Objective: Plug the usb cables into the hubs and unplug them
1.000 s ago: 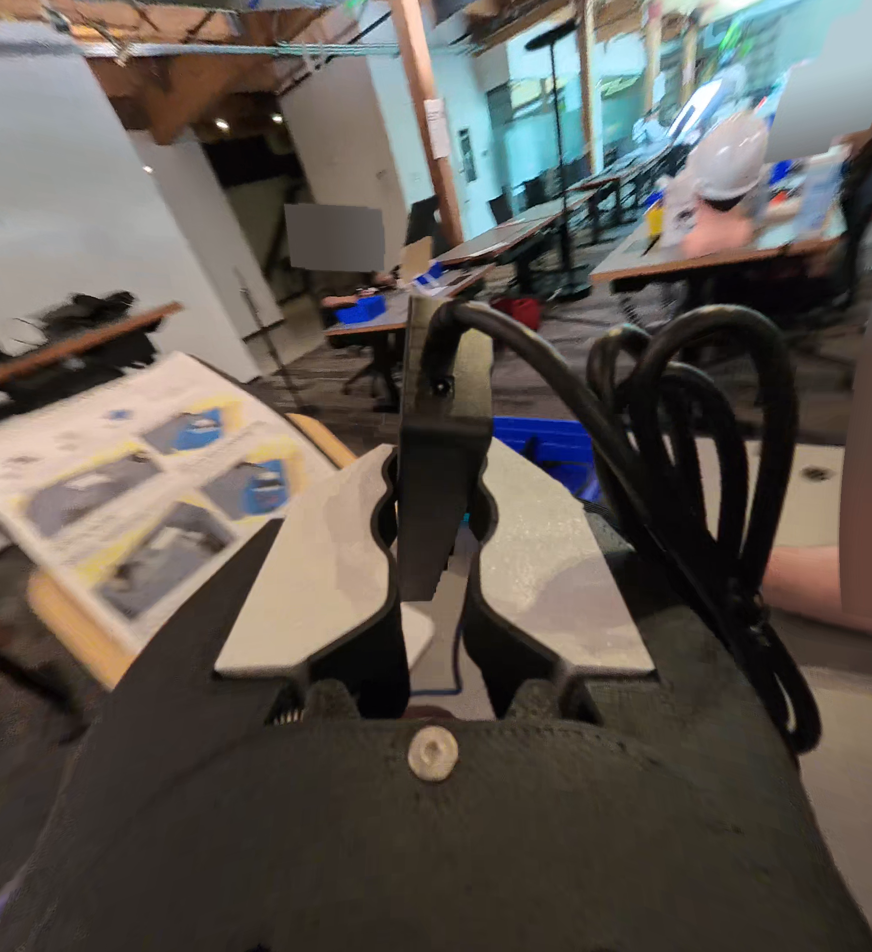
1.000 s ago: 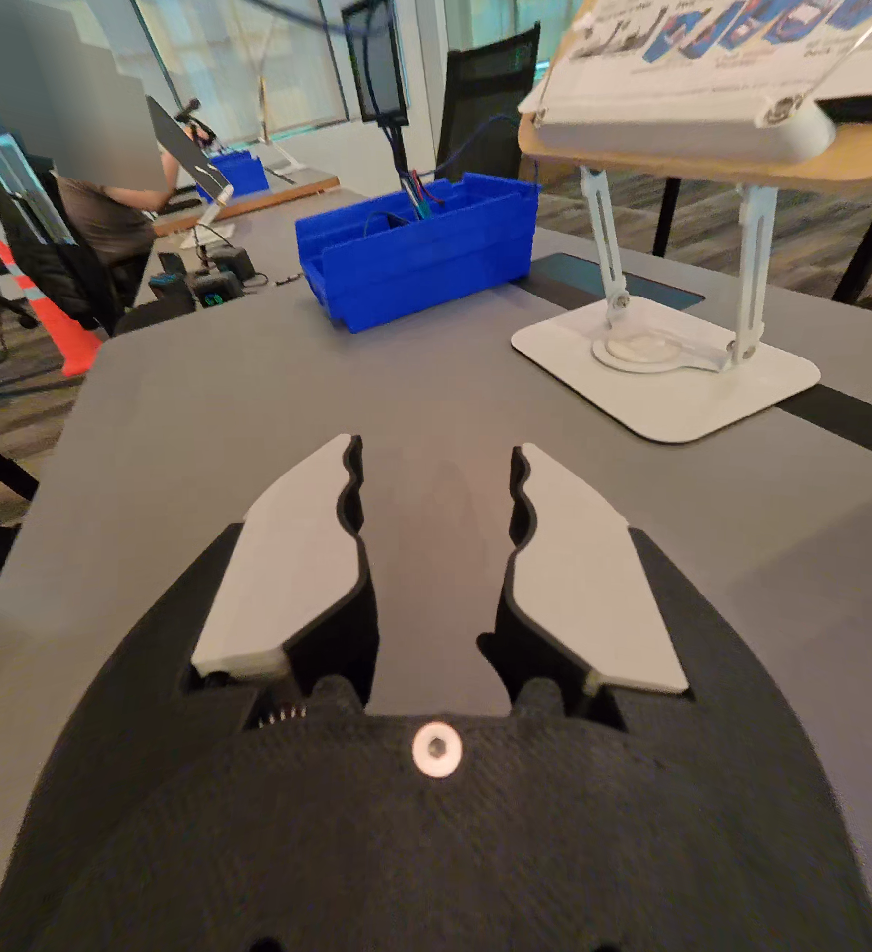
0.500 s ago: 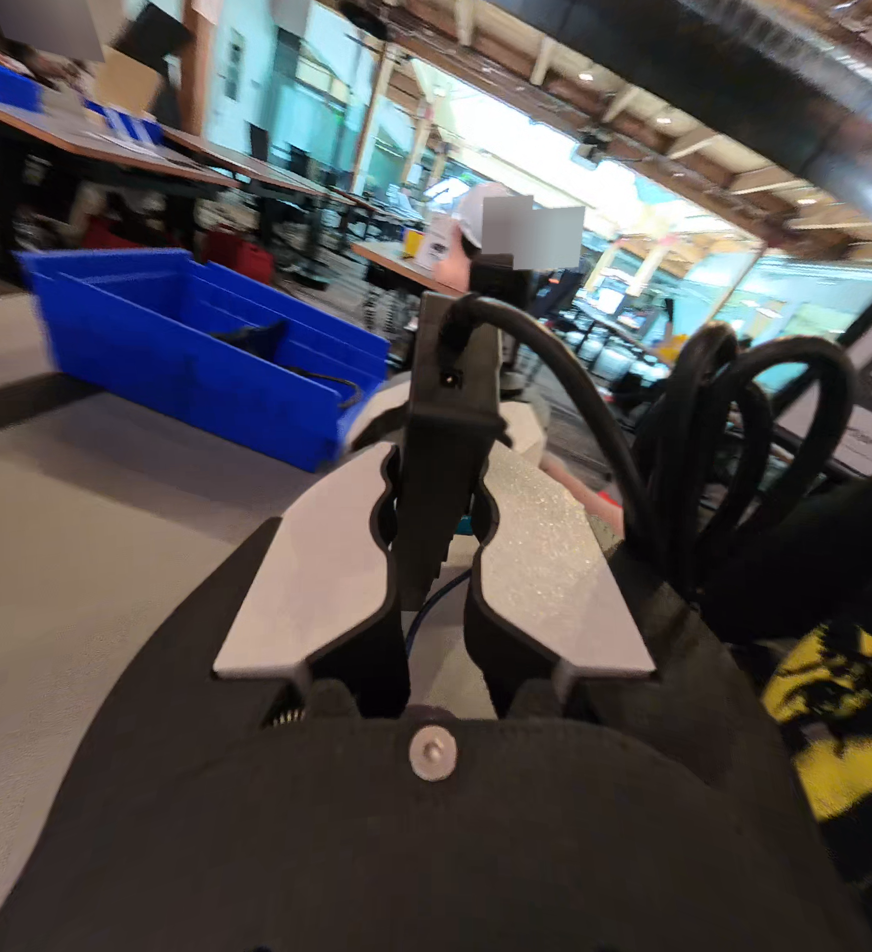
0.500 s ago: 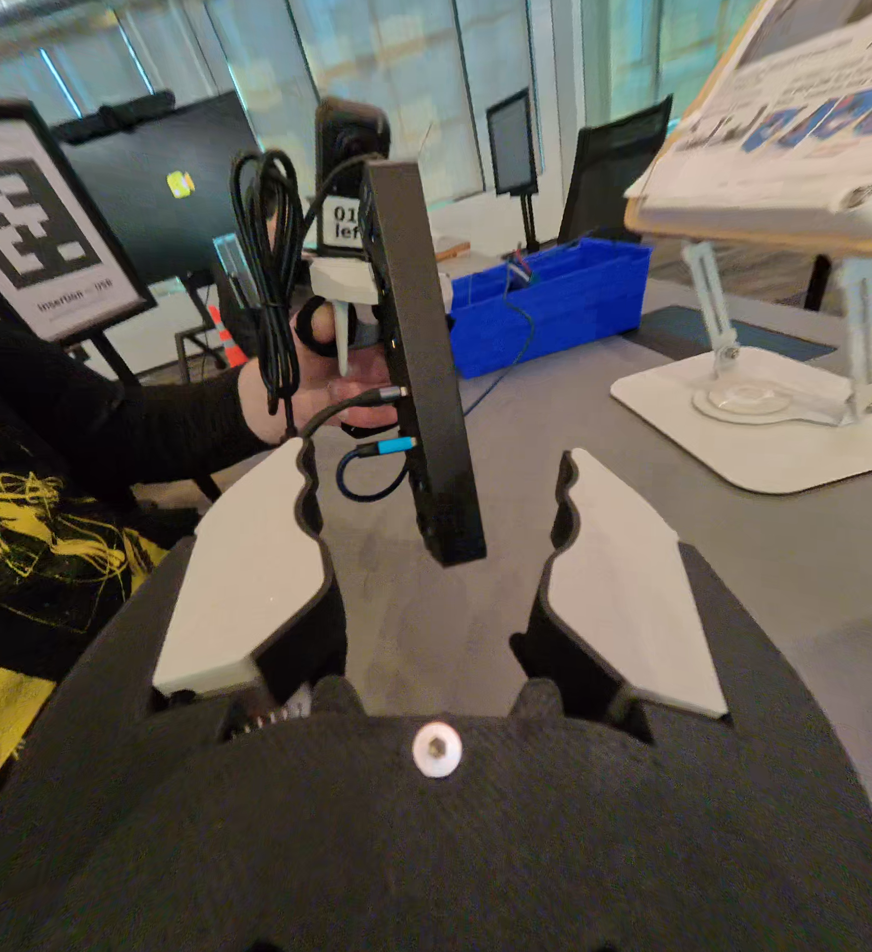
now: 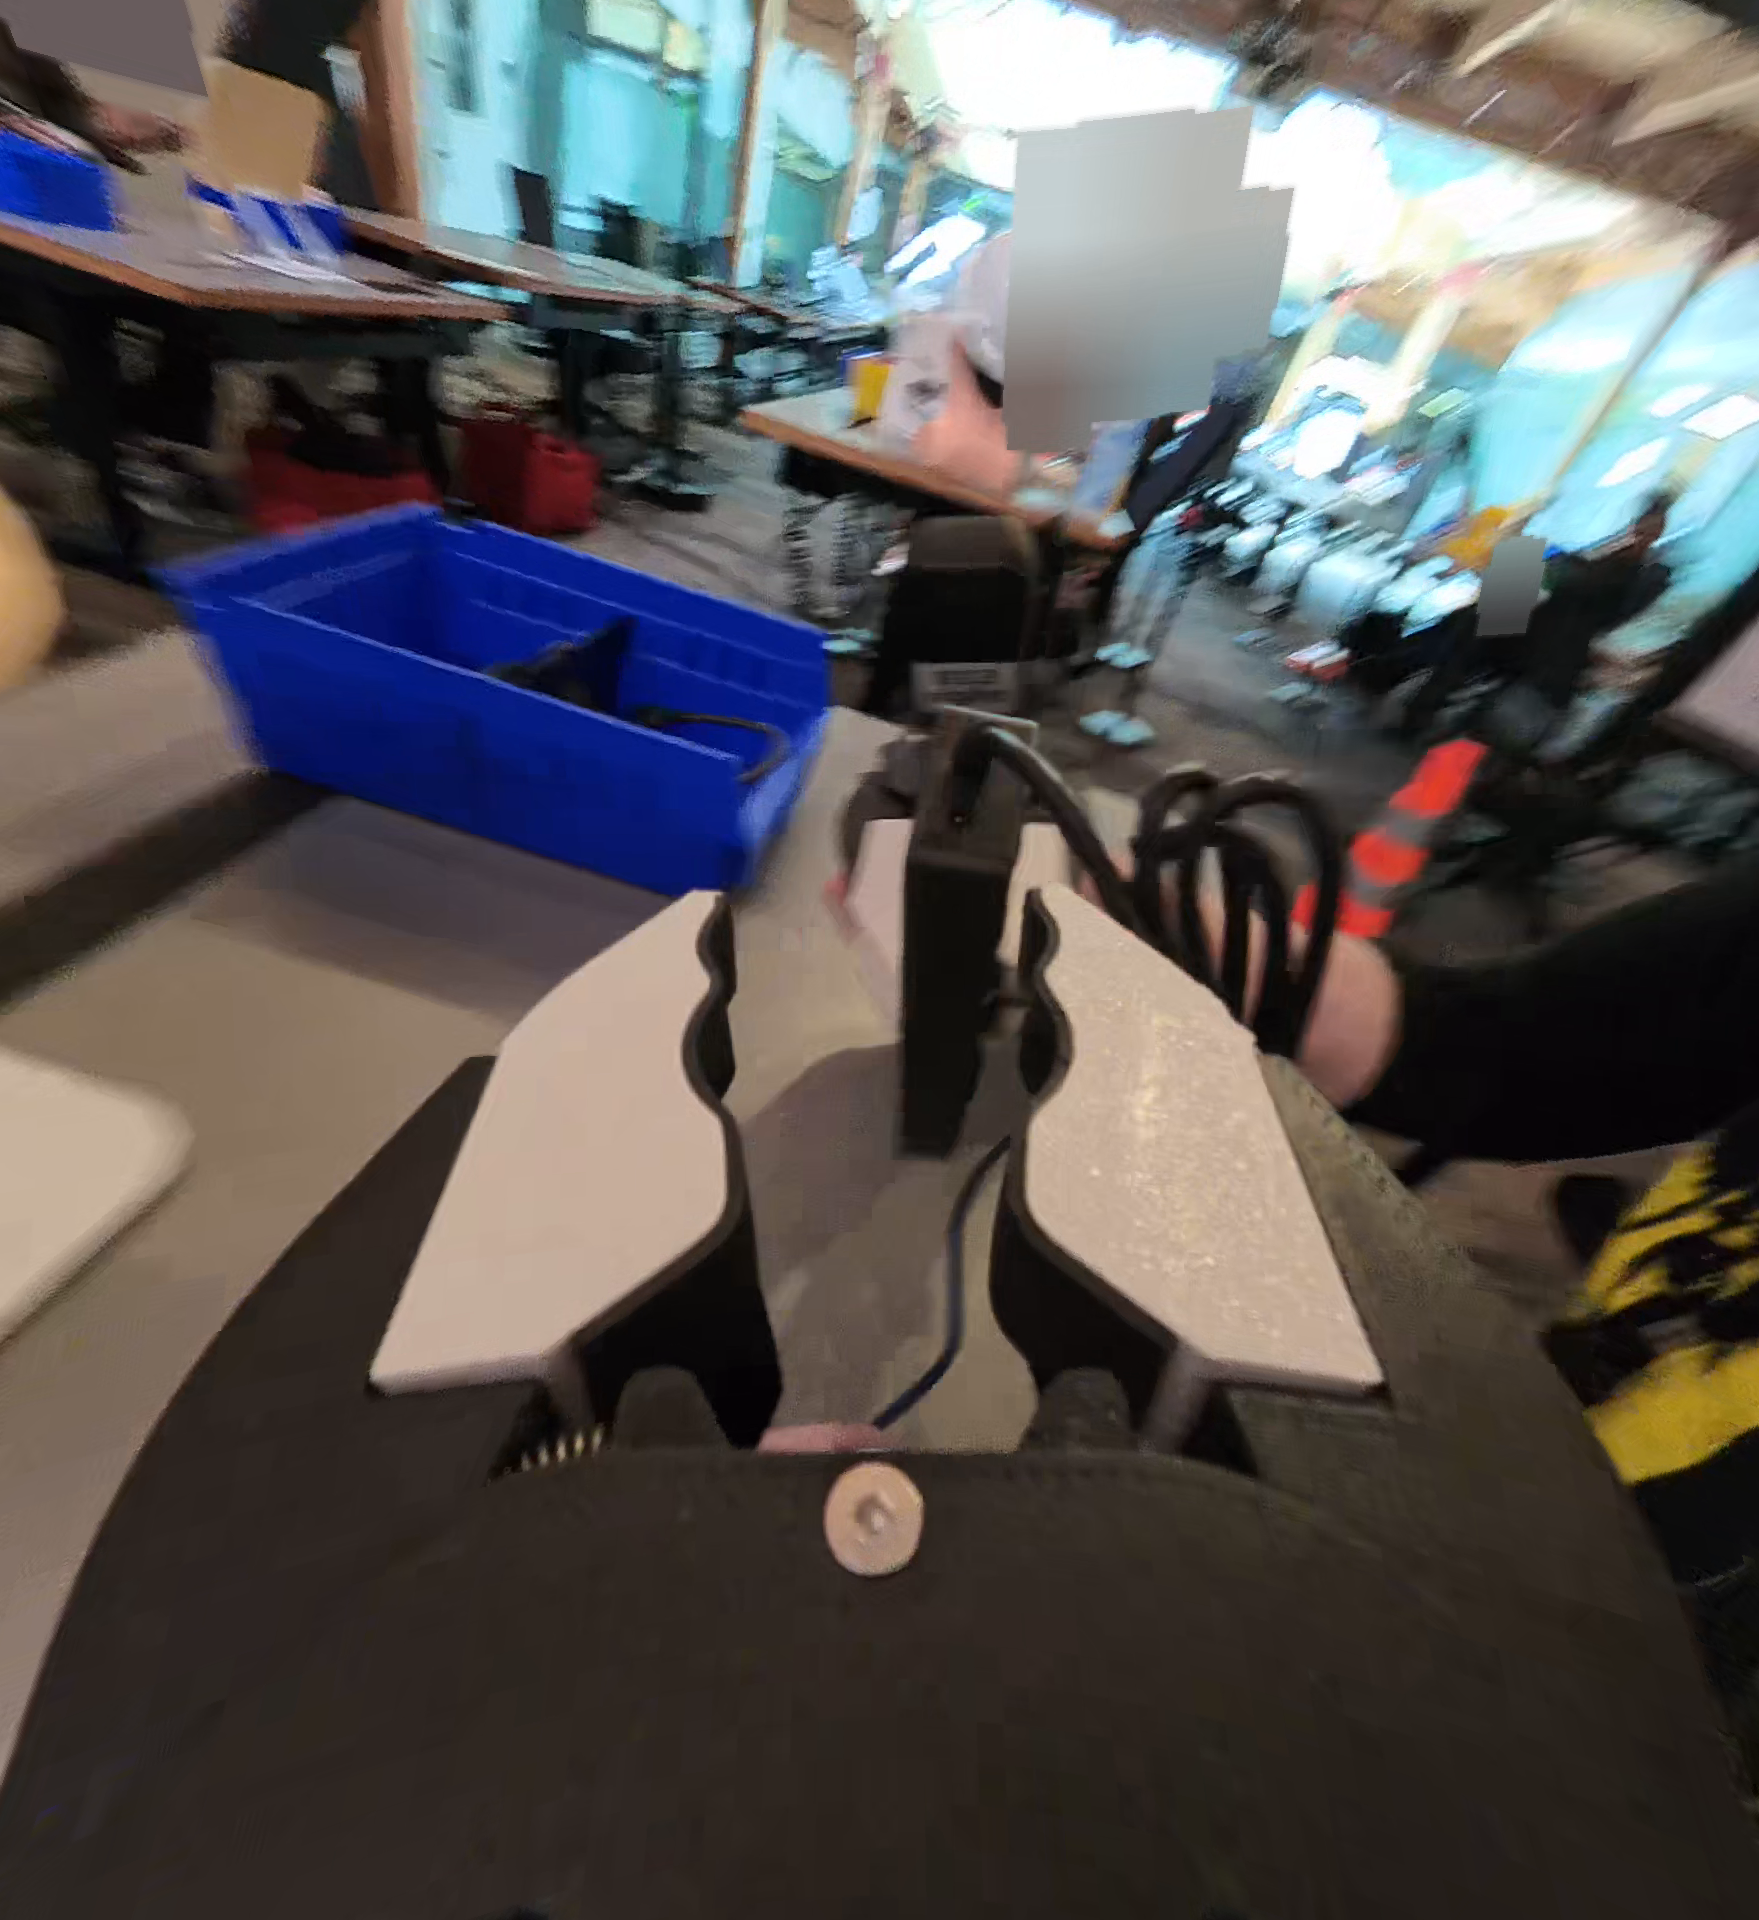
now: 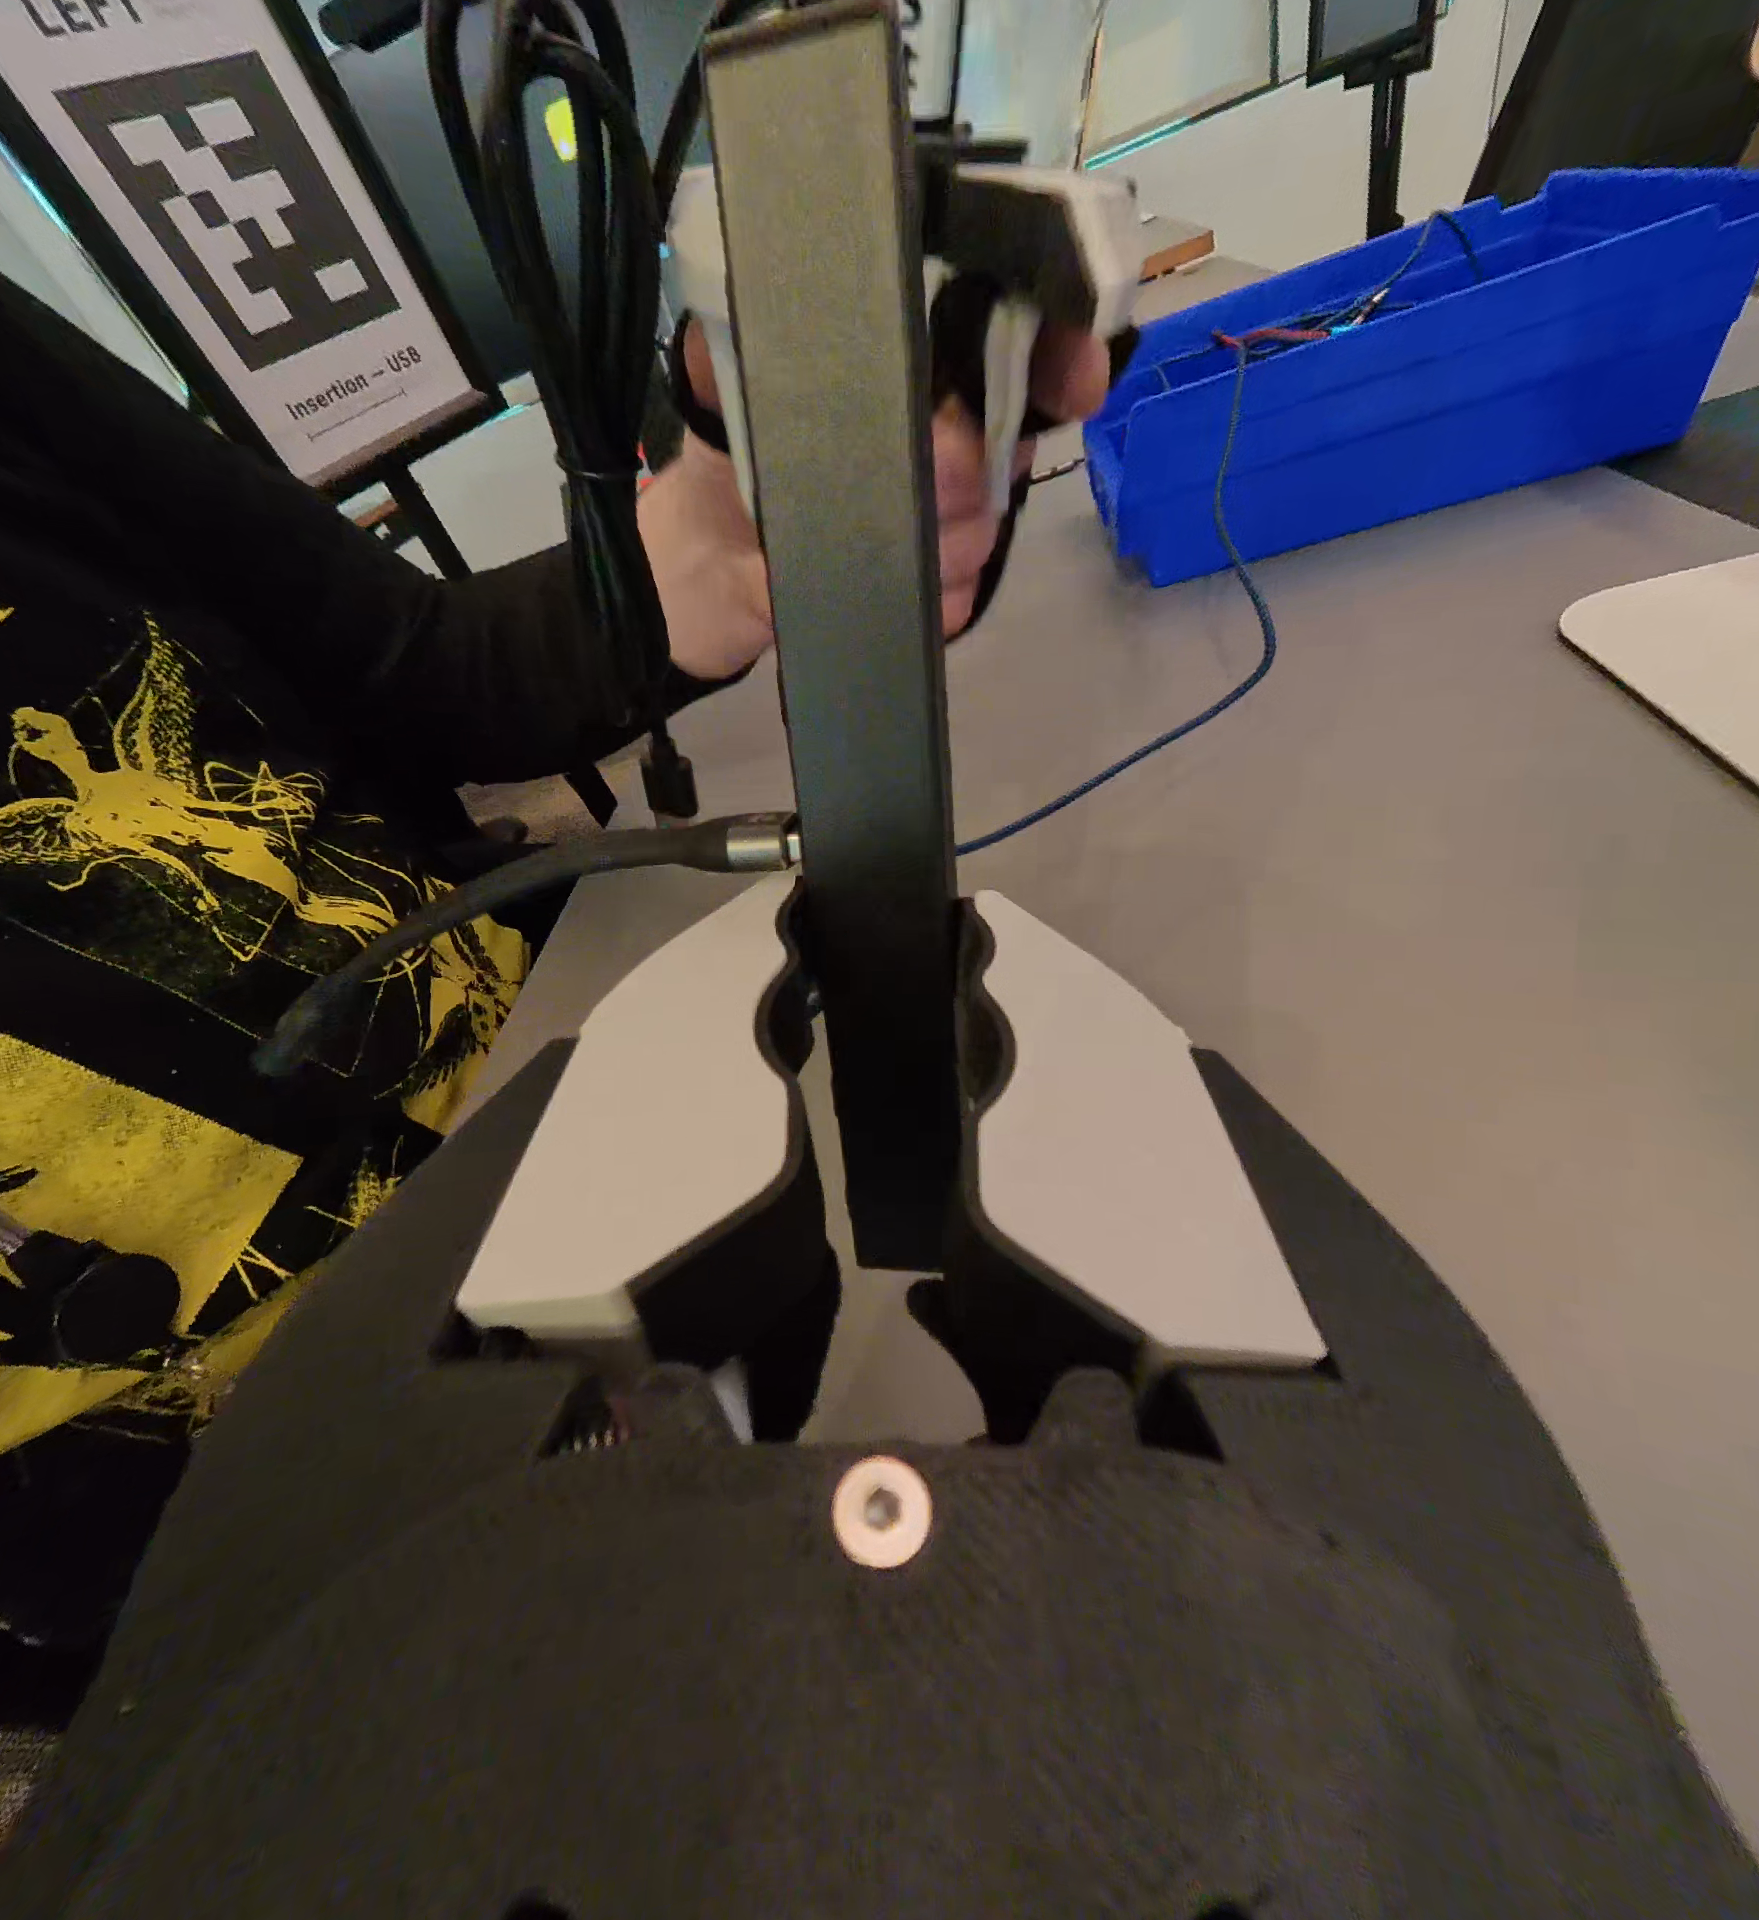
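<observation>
Black hub [image 6: 854, 623] stands mid-frame, pinched by the right gripper's [image 6: 880, 935] jaws. Left gripper's [image 5: 875, 935] jaws are spread. Next, probably pull the plugged cable [image 6: 501, 883] out.

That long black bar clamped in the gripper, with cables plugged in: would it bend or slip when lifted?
The black hub probably stays stiff: its edges look straight along its length. It may pivot, since the right gripper clamps only its lower end. The plugged black cable droops, so it likely tugs only a little.
</observation>
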A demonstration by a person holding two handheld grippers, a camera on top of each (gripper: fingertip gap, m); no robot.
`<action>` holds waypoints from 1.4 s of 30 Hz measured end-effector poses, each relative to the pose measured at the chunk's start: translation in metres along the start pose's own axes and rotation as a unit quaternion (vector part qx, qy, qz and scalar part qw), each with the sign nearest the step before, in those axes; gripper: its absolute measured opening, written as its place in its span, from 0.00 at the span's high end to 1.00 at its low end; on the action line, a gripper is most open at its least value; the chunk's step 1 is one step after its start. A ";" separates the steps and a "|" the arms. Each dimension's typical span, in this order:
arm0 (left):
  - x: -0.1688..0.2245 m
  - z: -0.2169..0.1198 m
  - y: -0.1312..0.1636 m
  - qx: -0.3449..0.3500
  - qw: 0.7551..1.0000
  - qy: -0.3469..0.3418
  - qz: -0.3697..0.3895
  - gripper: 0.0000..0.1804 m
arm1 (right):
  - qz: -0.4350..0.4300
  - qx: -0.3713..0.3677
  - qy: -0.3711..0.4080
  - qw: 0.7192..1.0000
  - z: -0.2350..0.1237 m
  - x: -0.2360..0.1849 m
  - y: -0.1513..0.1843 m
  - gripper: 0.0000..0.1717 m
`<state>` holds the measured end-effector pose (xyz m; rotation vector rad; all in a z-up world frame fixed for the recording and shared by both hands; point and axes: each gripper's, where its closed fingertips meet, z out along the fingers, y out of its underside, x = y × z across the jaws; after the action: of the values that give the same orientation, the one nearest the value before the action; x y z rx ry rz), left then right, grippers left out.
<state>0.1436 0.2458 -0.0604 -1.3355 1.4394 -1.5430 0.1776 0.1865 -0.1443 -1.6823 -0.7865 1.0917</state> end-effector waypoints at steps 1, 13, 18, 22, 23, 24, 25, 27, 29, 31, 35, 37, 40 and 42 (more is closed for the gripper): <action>-0.012 -0.024 -0.010 -0.015 0.998 -0.049 0.039 0.71 | 0.004 -0.001 0.006 1.000 -0.001 0.003 0.001 0.86; -0.204 -0.326 0.047 -0.504 0.695 -0.384 0.339 0.59 | 0.035 -0.036 0.017 0.999 0.013 0.019 0.023 0.86; -0.246 -0.320 0.088 -0.543 0.631 -0.374 0.408 0.62 | 0.039 -0.035 0.016 0.998 0.011 0.021 0.025 0.86; -0.267 -0.317 0.091 -0.539 0.607 -0.404 0.422 0.97 | 0.041 -0.034 0.019 0.998 0.012 0.023 0.026 0.86; -0.268 -0.320 0.086 -0.537 0.601 -0.420 0.417 0.98 | 0.041 -0.035 0.020 0.998 0.012 0.023 0.027 0.86; -0.267 -0.322 0.074 -0.524 0.598 -0.439 0.419 0.98 | 0.041 -0.036 0.021 0.998 0.012 0.023 0.027 0.86; -0.262 -0.320 0.058 -0.499 0.605 -0.452 0.424 0.98 | 0.042 -0.036 0.022 0.998 0.012 0.024 0.027 0.86; -0.248 -0.323 0.021 -0.463 0.606 -0.486 0.427 0.98 | 0.043 -0.034 0.025 0.998 0.011 0.025 0.027 0.86; -0.226 -0.324 -0.023 -0.429 0.595 -0.514 0.445 0.99 | 0.043 -0.031 0.027 0.998 0.009 0.026 0.025 0.86; -0.194 -0.318 -0.071 -0.382 0.596 -0.537 0.459 0.99 | 0.045 -0.025 0.029 0.998 0.006 0.027 0.023 0.86; -0.113 -0.273 -0.140 -0.275 0.660 -0.529 0.457 0.99 | 0.047 -0.014 0.040 0.998 0.000 0.030 0.019 0.86; -0.072 -0.239 -0.155 -0.239 0.697 -0.499 0.457 0.99 | 0.049 -0.006 0.045 0.998 -0.005 0.032 0.017 0.86; -0.015 -0.181 -0.160 -0.192 0.755 -0.437 0.450 0.99 | 0.054 0.000 0.063 0.997 -0.013 0.039 0.016 0.86; 0.012 -0.148 -0.147 -0.163 0.800 -0.393 0.424 0.99 | 0.057 0.007 0.072 0.996 -0.018 0.042 0.015 0.86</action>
<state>0.0278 0.3121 0.1009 -1.0408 1.4258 -0.1054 0.2114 0.2110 -0.1682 -1.7895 -0.5972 1.0374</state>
